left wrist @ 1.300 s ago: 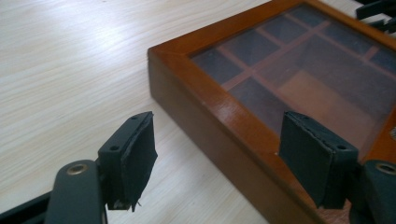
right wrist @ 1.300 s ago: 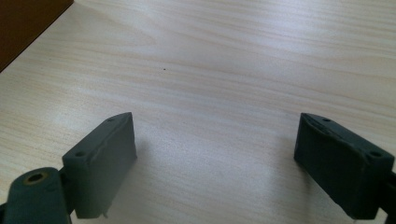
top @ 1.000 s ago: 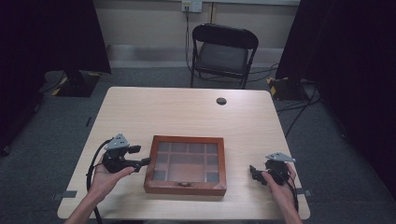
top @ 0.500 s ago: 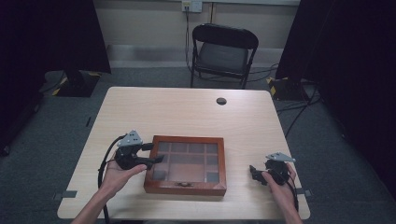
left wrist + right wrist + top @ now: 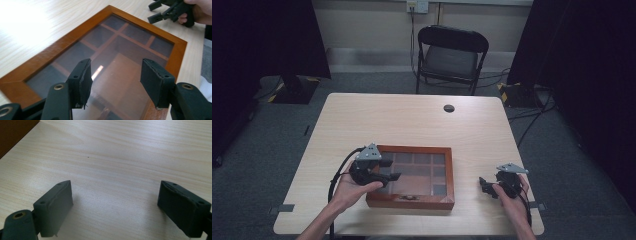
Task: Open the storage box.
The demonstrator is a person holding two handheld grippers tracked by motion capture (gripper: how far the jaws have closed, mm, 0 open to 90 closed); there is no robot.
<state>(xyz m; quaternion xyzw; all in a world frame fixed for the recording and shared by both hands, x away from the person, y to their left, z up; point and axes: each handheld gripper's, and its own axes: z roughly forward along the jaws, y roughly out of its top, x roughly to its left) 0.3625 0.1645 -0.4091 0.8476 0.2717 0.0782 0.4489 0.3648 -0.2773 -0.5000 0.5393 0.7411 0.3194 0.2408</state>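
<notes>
Wooden box (image 5: 411, 201), one; two grippers

The wooden box (image 5: 411, 178) with its closed glass lid (image 5: 105, 57) blocks the table's (image 5: 412, 120) near middle. My left gripper (image 5: 388, 170) hangs over its left edge. My right gripper (image 5: 484, 184) has bare tabletop ahead. The far half lies free except a small dark disc (image 5: 449, 108).

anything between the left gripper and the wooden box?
Nothing visible. The left gripper is over the left part of the wooden box, above its glass lid. Its jaws have just been closing, with nothing between them. The right gripper is off to the box's right, over bare table.
</notes>
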